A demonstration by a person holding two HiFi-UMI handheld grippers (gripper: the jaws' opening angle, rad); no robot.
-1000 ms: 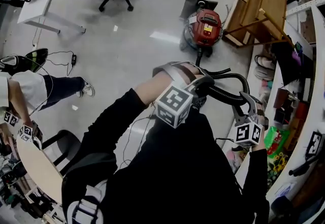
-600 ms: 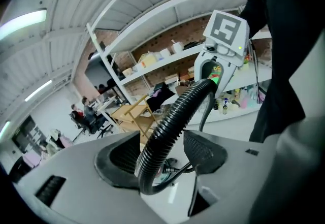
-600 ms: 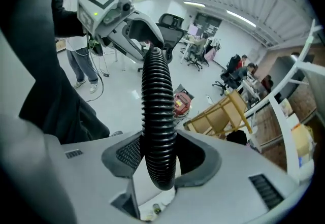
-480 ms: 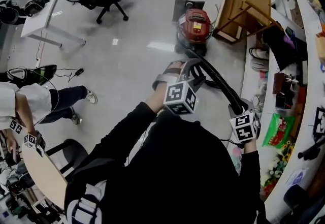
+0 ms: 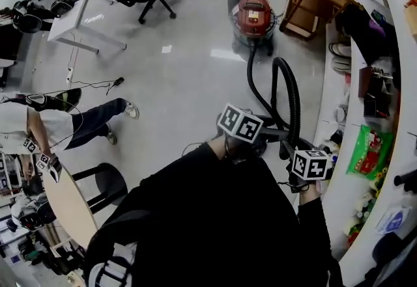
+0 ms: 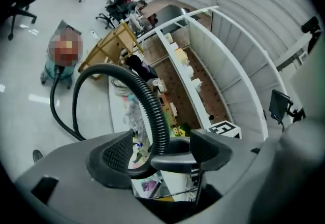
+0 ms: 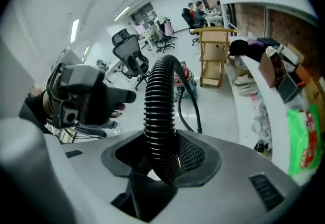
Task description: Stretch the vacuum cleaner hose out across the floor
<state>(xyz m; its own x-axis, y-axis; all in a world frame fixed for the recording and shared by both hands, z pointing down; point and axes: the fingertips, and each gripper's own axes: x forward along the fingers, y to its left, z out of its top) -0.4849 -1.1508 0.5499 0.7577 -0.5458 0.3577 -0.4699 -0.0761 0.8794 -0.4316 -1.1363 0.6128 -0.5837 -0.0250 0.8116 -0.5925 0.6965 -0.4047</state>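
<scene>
Vacuum hose [image 5: 287, 94] arching up off the floor [image 5: 182, 64]
Right hand-held gripper [image 7: 162, 159] is clamped on it; left hand-held gripper [image 6: 161, 149] jaws have just been opening, hose loose between them. It runs back to the red vacuum cleaner [image 5: 254, 15].

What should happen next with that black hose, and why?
Probably close the left claw on the hose and draw it away from the vacuum cleaner: those jaws have just been opening, hose loose between them, the right claw alone grips it, and it arches in a loop.
</scene>
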